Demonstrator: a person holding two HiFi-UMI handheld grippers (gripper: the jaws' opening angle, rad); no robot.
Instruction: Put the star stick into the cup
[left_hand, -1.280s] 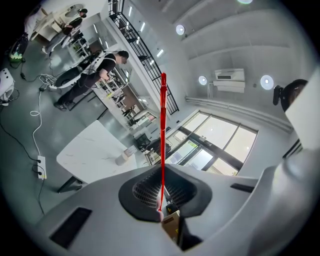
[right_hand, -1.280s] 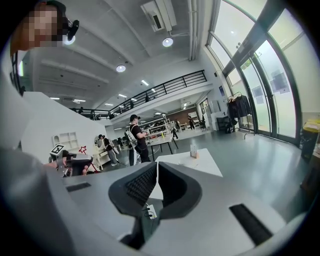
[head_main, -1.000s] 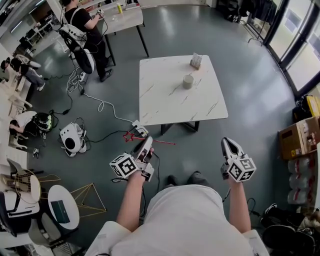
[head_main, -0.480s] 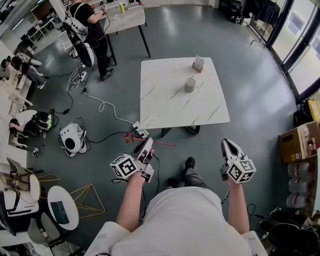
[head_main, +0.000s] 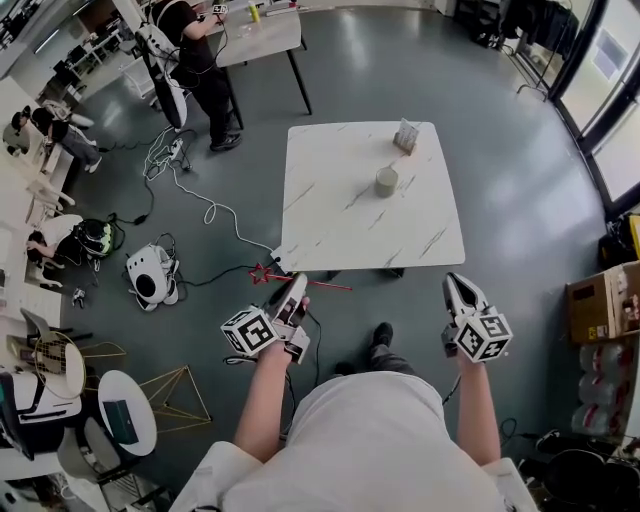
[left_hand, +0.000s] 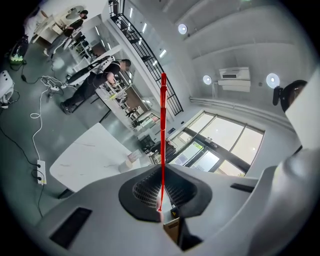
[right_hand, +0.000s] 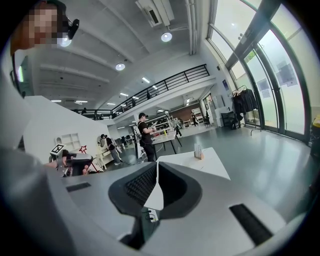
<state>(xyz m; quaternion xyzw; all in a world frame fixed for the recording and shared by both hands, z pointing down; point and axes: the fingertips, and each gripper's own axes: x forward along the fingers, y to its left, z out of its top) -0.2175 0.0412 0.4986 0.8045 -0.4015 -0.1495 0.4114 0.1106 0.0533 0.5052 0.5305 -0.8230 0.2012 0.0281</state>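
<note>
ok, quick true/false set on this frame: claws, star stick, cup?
1. The left claw is shut on the red star stick. True.
2. The star stick is already in the cup. False: it is in the left claw, well short of the cup.
3. The right claw holds a cup. False: it is shut on nothing.
4. The cup stands upright on the white table. True.
5. Both claws hang over the table. False: both are short of its near edge, above the floor.
</note>
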